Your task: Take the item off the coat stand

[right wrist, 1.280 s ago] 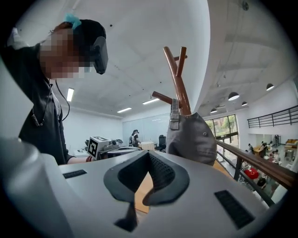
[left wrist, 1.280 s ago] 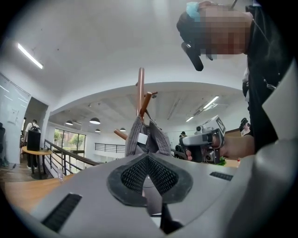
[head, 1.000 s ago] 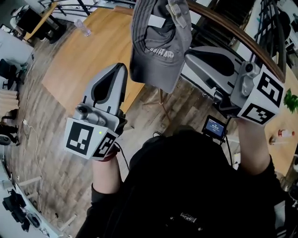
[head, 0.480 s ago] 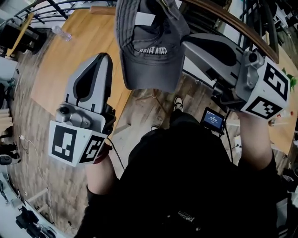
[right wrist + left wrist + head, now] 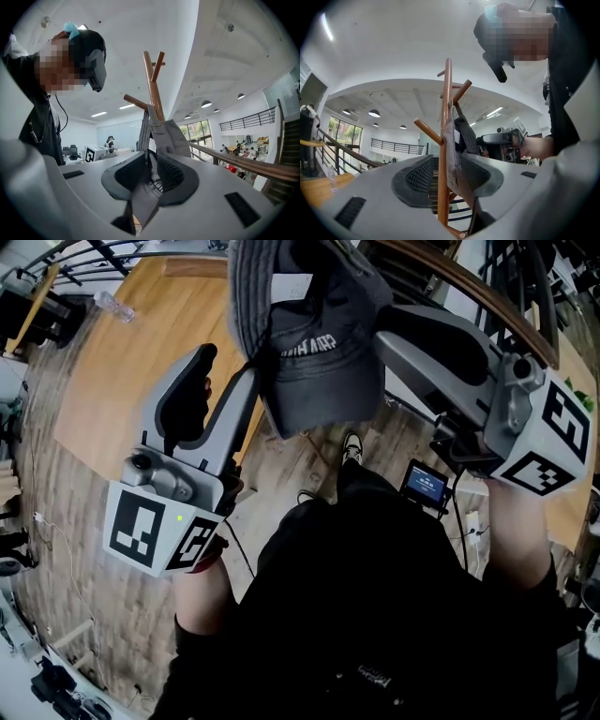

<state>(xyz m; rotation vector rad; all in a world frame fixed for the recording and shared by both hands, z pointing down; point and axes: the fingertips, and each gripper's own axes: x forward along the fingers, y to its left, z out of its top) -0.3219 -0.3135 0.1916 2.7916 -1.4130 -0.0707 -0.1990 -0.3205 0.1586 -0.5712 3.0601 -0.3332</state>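
Your left gripper (image 5: 446, 161) is held level. Its jaws have just opened wide and straddle the coat stand (image 5: 447, 103) pole and the edge of the cap (image 5: 314, 362). Your right gripper (image 5: 151, 161) is level on the opposite side, jaws just cracked apart with cap fabric between them. The cap hangs off a peg, long axis down the pole.

- Left gripper (image 5: 230, 364): light grey moulded shell; two tapering jaws lined with black ribbed pads (image 5: 417, 176); round camera lens (image 5: 141, 463) at the base; small green light (image 5: 179, 517).
- Right gripper (image 5: 384, 329): same grey shell with black inlay.
- Marker cubes (image 5: 155, 529): white, with black square patterns, one per gripper.
- Clothing: black long-sleeved top (image 5: 375, 615).
- Cable (image 5: 246, 563): thin, black, beside the left wrist.
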